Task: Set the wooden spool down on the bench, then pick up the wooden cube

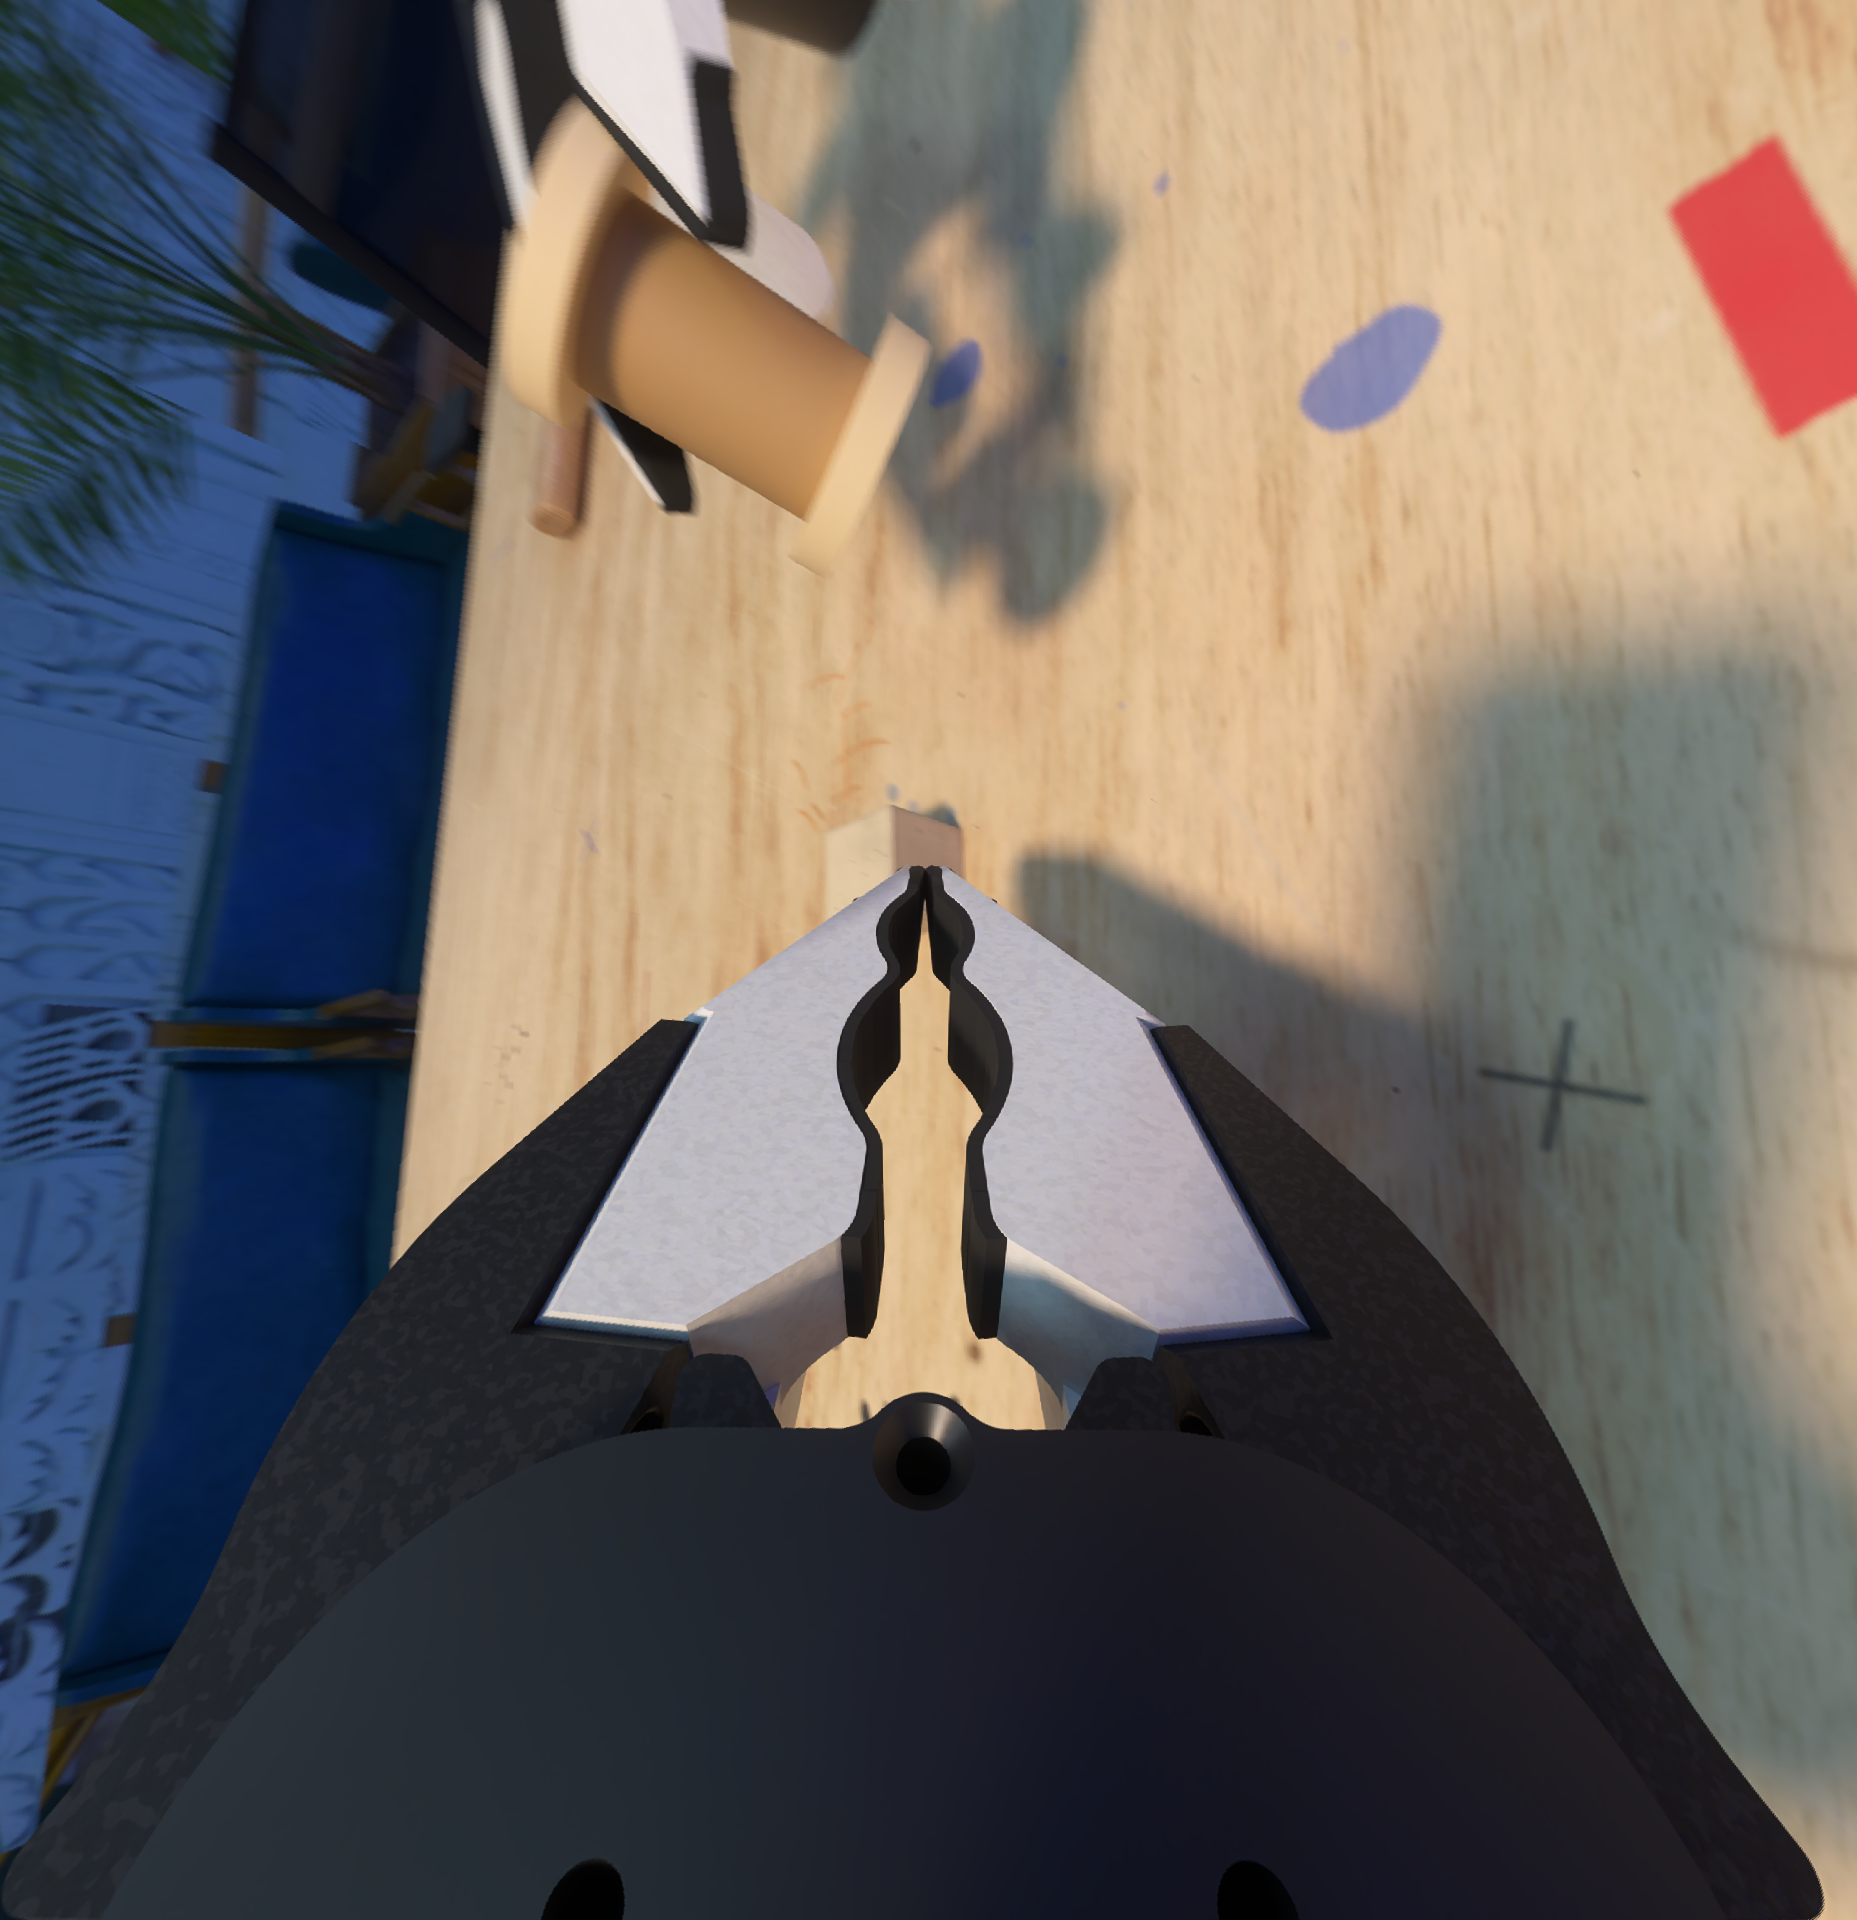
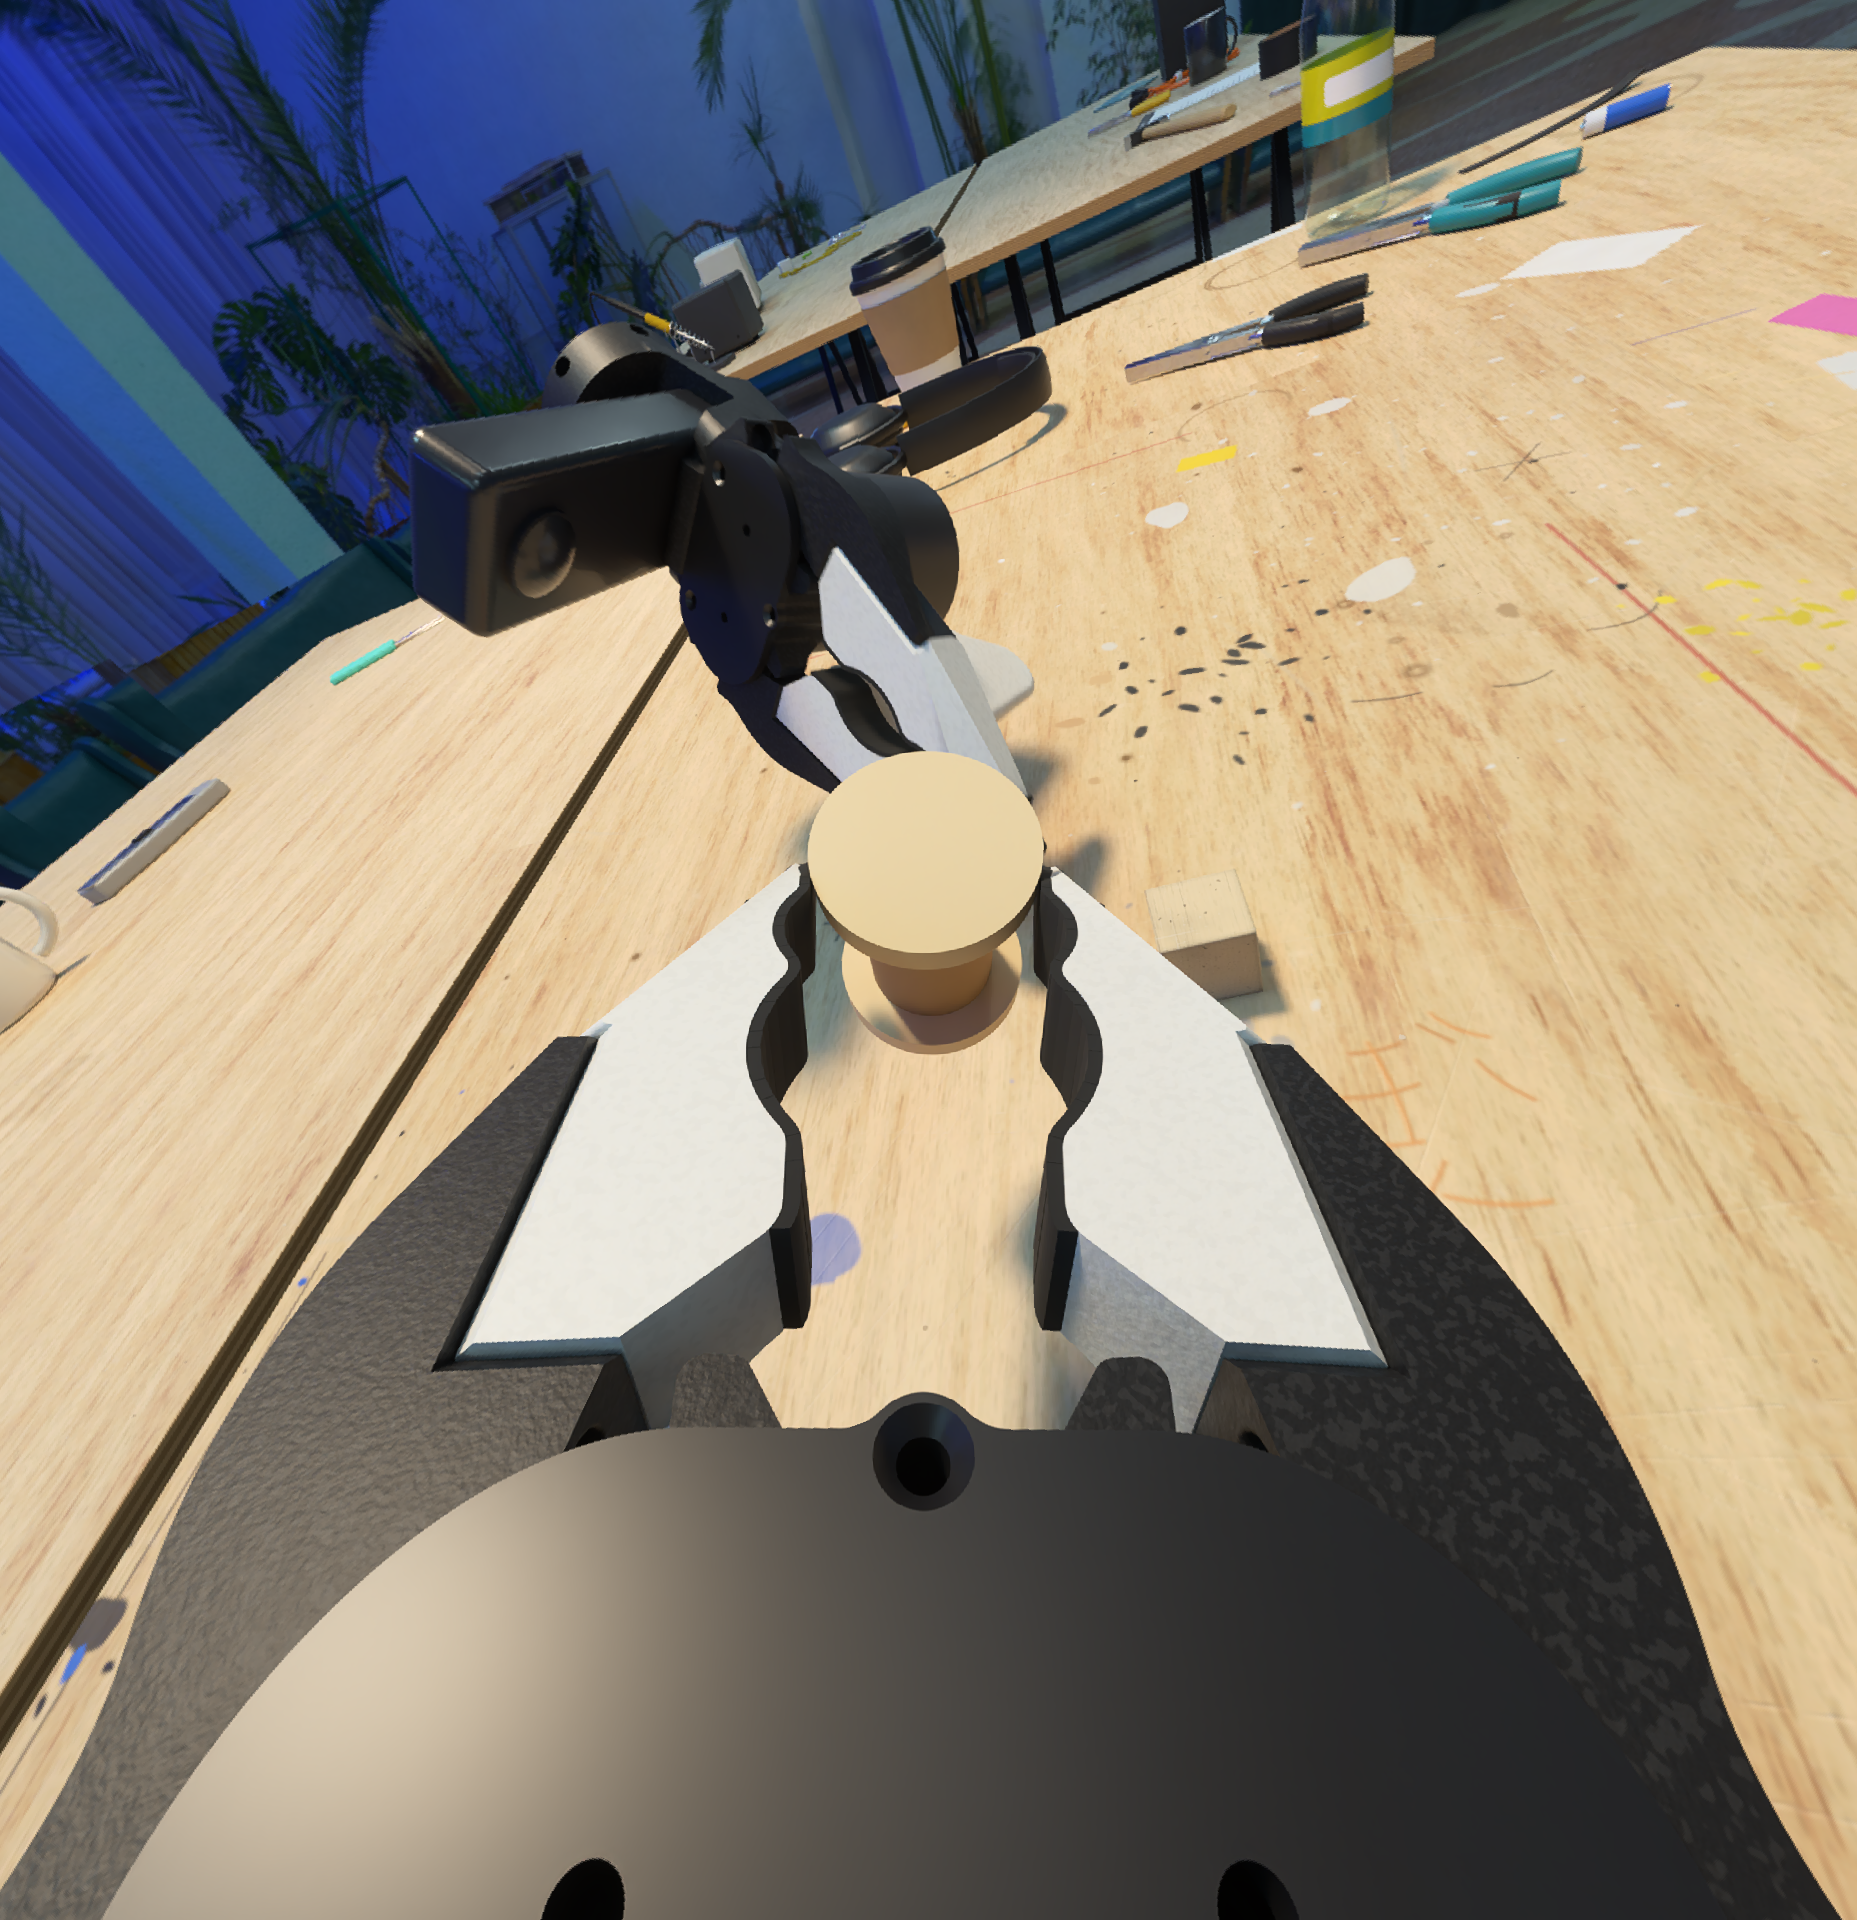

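The wooden spool (image 2: 925, 850) stands upright between my right gripper's (image 2: 924, 914) fingertips, which close on its top flange; its lower flange is at the bench (image 2: 1526, 935), contact unclear. The spool also shows in the left wrist view (image 1: 716, 353), held by the right gripper's fingers (image 1: 654, 114). The small, pale wooden cube (image 2: 1210, 935) sits on the bench just right of the spool. In the left wrist view the cube (image 1: 877, 847) lies just beyond my left gripper (image 1: 924, 875), which is shut and empty. The left gripper (image 2: 882, 717) hovers behind the spool, its tips hidden.
A red patch (image 1: 1776, 281), a blue paint spot (image 1: 1371, 364) and a pencilled cross (image 1: 1558, 1081) mark the bench; its edge (image 1: 456, 727) runs along the left. A coffee cup (image 2: 903, 301), black strap (image 2: 965, 400), pliers (image 2: 1256, 327) and teal-handled tools (image 2: 1475, 197) lie farther off.
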Robot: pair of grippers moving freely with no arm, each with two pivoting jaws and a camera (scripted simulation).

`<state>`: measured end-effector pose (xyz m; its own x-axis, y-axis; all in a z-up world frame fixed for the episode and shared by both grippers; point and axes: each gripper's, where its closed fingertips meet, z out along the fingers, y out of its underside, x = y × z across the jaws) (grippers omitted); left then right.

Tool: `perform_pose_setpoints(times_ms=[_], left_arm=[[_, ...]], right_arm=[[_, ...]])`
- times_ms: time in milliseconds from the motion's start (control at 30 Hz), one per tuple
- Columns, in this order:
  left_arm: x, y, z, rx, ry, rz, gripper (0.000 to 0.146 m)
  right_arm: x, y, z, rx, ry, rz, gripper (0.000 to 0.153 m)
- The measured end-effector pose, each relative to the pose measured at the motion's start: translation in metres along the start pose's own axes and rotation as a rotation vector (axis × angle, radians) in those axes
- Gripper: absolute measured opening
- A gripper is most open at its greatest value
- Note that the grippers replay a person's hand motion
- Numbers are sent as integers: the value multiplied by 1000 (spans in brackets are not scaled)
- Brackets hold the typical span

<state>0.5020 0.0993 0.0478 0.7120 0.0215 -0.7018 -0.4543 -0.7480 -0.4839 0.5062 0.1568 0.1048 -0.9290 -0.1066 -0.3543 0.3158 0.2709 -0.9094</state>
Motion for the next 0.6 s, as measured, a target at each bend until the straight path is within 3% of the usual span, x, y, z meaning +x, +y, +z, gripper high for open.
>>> perform_pose_setpoints(times_ms=[300, 600], left_arm=[[39, -2, 14, -18, 205, -24, 0], [44, -5, 15, -6, 224, -22, 0]], right_arm=[[0, 4, 1, -17, 1, 0, 42], [8, 30, 19, -129, 30, -45, 42]])
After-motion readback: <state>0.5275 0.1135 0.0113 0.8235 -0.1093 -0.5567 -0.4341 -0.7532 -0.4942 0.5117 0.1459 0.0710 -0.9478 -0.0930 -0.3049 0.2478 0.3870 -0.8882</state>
